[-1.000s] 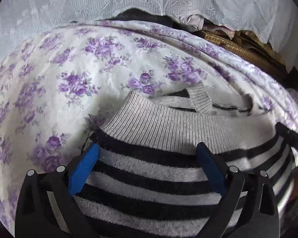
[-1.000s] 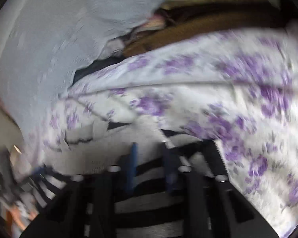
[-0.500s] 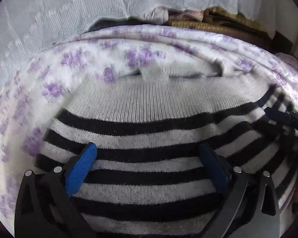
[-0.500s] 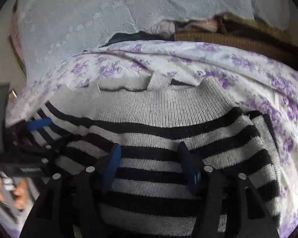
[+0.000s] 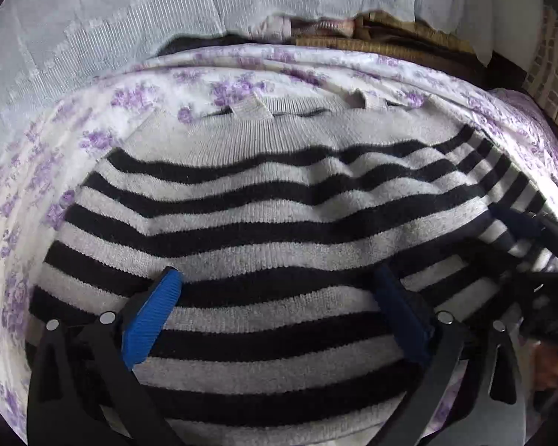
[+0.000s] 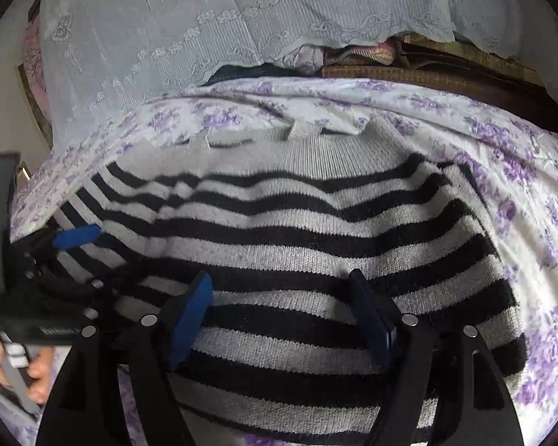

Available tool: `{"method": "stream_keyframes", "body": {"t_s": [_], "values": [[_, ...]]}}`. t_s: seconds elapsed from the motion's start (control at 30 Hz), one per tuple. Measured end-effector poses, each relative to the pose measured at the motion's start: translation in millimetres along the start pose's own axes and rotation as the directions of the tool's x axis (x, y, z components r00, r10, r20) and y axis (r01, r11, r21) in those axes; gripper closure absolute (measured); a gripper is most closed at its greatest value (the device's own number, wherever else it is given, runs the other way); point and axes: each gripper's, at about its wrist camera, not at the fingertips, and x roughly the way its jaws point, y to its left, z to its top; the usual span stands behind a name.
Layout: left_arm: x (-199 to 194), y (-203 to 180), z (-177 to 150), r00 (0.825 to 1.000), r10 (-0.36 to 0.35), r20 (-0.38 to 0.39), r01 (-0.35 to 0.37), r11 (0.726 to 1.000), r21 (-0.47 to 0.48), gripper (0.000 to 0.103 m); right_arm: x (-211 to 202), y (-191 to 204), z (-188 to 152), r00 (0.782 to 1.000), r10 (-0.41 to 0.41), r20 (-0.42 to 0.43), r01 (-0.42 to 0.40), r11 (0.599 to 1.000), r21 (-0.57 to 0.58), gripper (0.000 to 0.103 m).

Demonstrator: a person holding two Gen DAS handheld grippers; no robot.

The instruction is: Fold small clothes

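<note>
A grey sweater with black stripes (image 5: 279,200) lies flat on the bed, its plain grey ribbed band toward the far side. My left gripper (image 5: 275,284) hovers over the sweater's near half, open wide, with nothing pinched between its blue pads. In the right wrist view the same sweater (image 6: 279,223) fills the middle. My right gripper (image 6: 279,288) stands over it with its jaws opening; knit lies beneath them but the pads do not press on it. The left gripper's blue pad (image 6: 76,238) shows at the sweater's left edge.
A white bedsheet with purple flowers (image 5: 137,100) lies under the sweater. Behind it hangs a white lace cloth (image 6: 204,29), with bundled clothes (image 6: 353,54) and a brown woven mat (image 6: 446,74) at the back right. A person's hand (image 6: 37,375) grips the left handle.
The left gripper has slid from the sweater's corner to over its middle. The right gripper has levelled out and its jaws have gone from nearly shut to wide apart.
</note>
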Motion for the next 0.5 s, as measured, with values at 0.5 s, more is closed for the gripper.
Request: {"method": "stream_keyframes", "body": {"t_s": [0.5], "values": [[-31.7,8.6,-31.6,0.999,0.029,0.013,-0.028,0.997,-0.067,0.004,-52.8,-35.3,-37.3,0.995,-0.021,0.1,0.001,0.981,0.194,0.013]]}}
